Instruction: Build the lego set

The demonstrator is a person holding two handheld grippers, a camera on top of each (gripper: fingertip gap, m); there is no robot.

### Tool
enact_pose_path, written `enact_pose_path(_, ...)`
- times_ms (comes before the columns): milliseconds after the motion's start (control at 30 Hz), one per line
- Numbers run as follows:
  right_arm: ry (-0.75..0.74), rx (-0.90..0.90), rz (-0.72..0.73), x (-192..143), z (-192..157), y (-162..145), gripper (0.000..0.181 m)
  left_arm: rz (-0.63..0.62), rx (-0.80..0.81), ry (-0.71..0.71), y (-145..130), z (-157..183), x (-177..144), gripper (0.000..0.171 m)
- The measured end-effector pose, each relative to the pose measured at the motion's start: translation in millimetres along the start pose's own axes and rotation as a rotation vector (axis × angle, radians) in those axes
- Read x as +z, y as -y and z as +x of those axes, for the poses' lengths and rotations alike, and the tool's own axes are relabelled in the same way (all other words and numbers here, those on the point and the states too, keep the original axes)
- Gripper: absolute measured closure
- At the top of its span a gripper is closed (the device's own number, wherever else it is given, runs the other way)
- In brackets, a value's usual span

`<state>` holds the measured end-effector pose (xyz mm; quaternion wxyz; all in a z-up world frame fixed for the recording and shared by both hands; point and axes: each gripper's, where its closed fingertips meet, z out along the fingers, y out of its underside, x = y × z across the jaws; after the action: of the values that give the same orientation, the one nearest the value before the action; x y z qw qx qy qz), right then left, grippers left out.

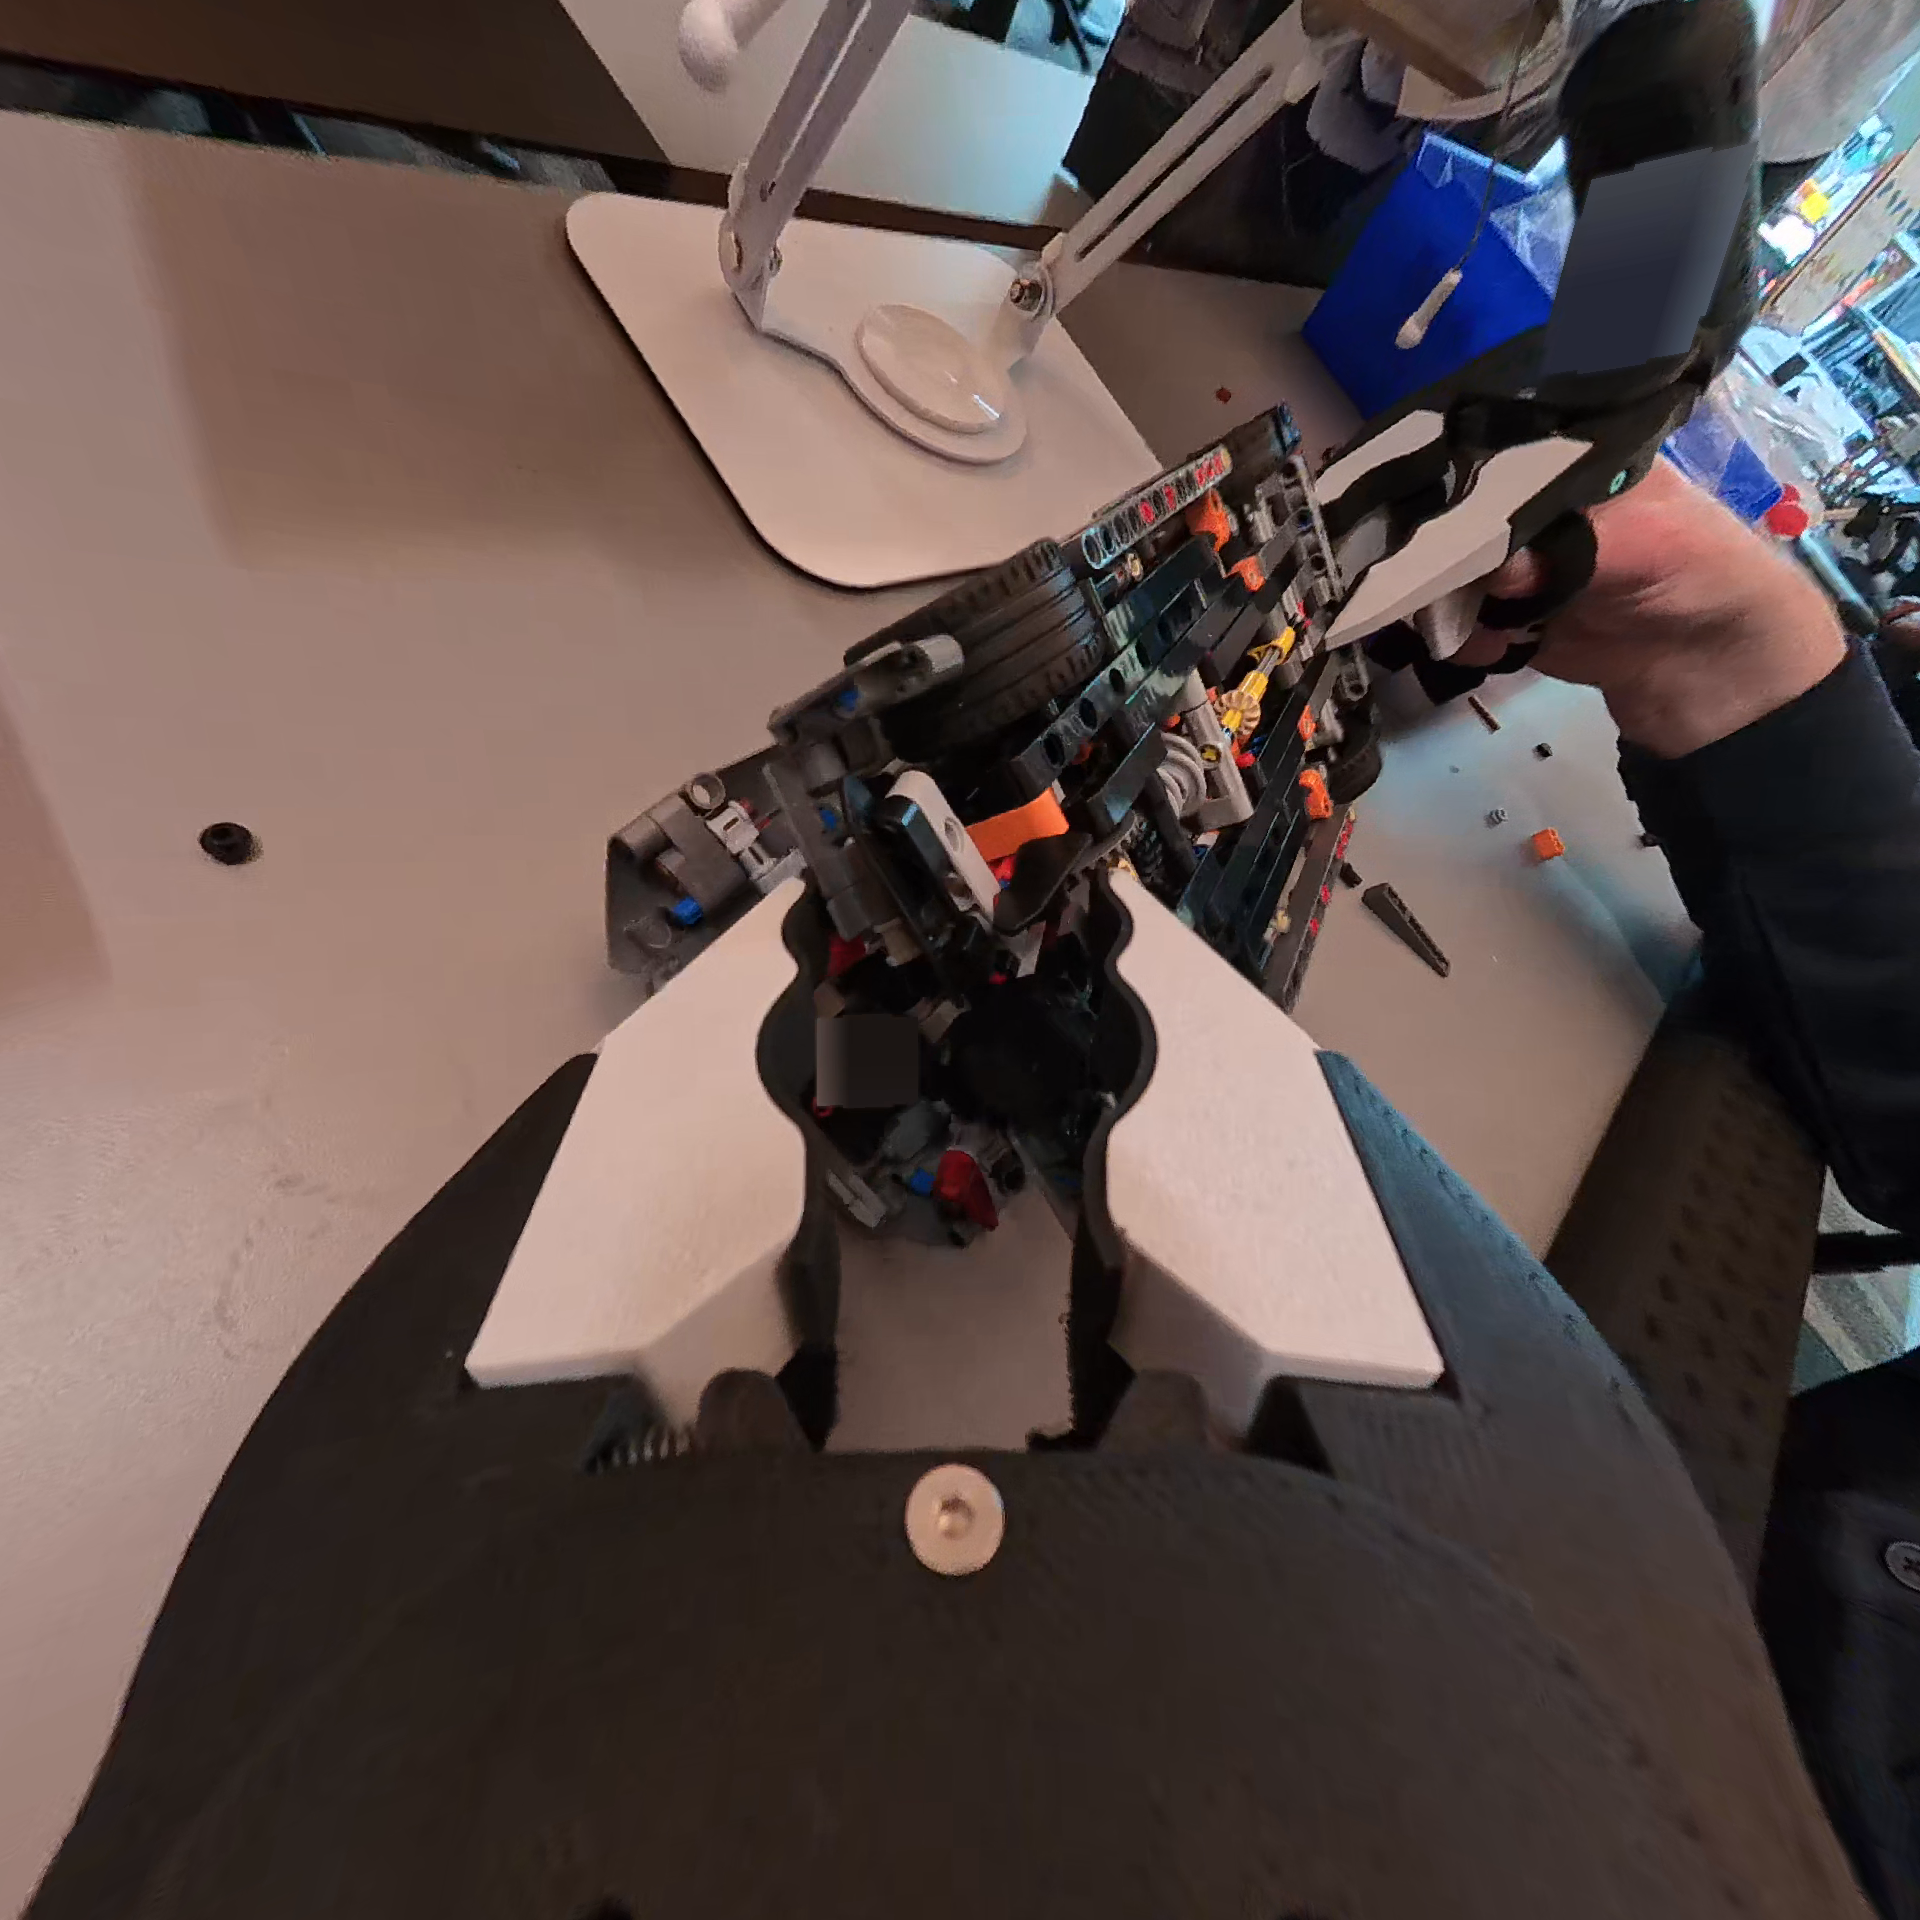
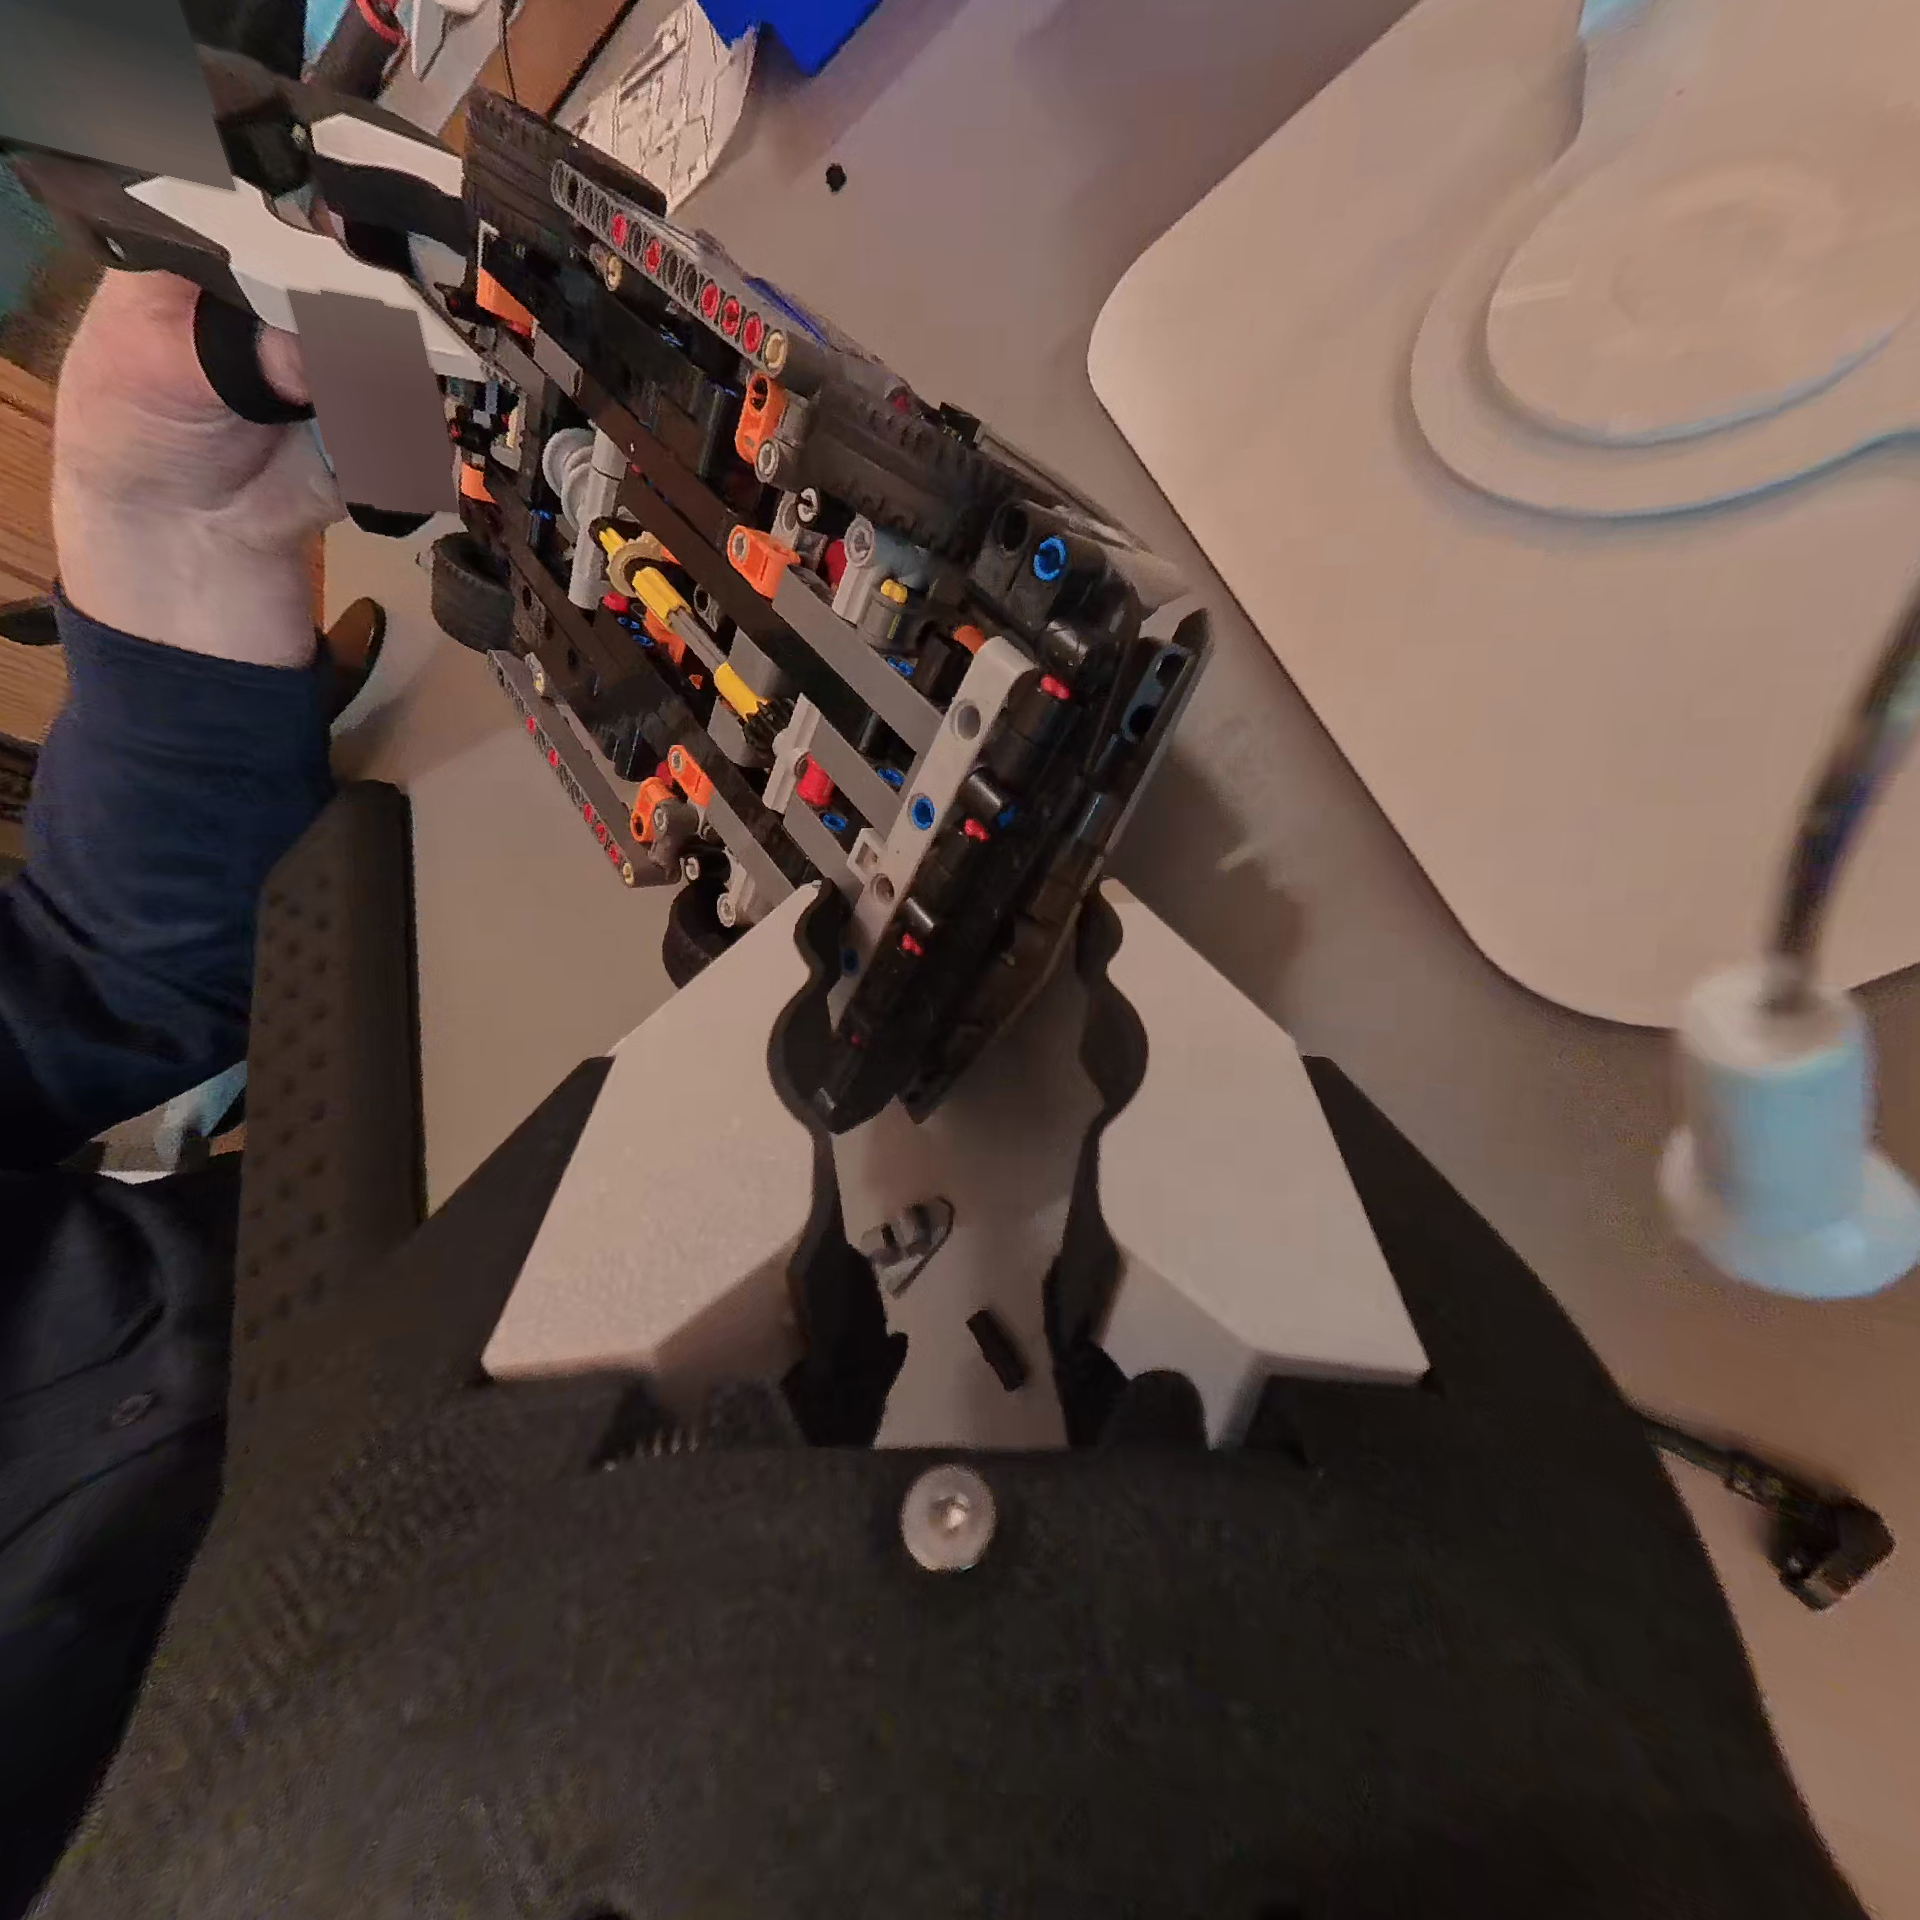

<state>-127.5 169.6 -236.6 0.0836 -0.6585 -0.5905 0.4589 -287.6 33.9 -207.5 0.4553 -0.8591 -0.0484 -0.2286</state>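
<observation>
A part-built lego car chassis (image 1: pixel 1143 665), black and grey with orange, red, yellow and blue pins and a black tyre, is held tilted above the table between both grippers. My left gripper (image 1: pixel 956 914) is shut on its near end, where dark parts fill the gap between the fingers. My right gripper (image 1: pixel 1351 551) grips the far end at the upper right. In the right wrist view the chassis (image 2: pixel 779 582) shows its underside. My right gripper (image 2: pixel 956 935) is shut on its grey and black end bar. The left gripper (image 2: pixel 416 260) holds the far end at the upper left.
A white lamp base (image 1: pixel 831 416) lies on the table behind the model. A blue bin (image 1: pixel 1423 270) stands at the back right. Loose pieces lie at the right: an orange one (image 1: pixel 1546 844) and a dark wedge (image 1: pixel 1408 928). A small black piece (image 2: pixel 995 1349) lies under the right gripper. A cable plug (image 2: pixel 1777 1132) hangs at the right. The left gripper's tips are roughly 20 cm from the right gripper's. The left gripper is farther from the white lamp base (image 1: pixel 831 416), some 20 cm, than the right, some 15 cm.
</observation>
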Motion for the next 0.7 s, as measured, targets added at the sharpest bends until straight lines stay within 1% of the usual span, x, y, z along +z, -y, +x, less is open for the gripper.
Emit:
enact_pose_path(133, -0.041, -0.083, 0.054, -1, -7, 5, 0.139, 0.086, 0.015, -0.008, 10, 2, -8, 0.128)
enact_pose_path(233, -0.073, -0.133, 0.099, -5, -10, 10, 0.139, 0.097, 0.011, -0.006, 7, 0, -9, 0.128)
enact_pose_path(400, -0.121, -0.271, 0.273, -21, -16, 30, 0.140, 0.187, 0.050, -0.026, 16, 3, -8, 0.129)
enact_pose_path(467, -0.161, -0.332, 0.328, -25, -16, 36, 0.140, 0.205, 0.072, -0.003, 21, 1, -7, 0.129)
enact_pose_path(567, -0.196, -0.376, 0.342, -22, -9, 35, 0.140, 0.222, 0.102, 0.031, 26, -4, -1, 0.127)
enact_pose_path(633, -0.231, -0.420, 0.335, -19, -5, 33, 0.140, 0.257, 0.126, 0.056, 33, -7, 2, 0.126)
enact_pose_path(700, -0.260, -0.457, 0.333, -19, -3, 32, 0.141, 0.256, 0.133, 0.066, 34, -10, 5, 0.126)
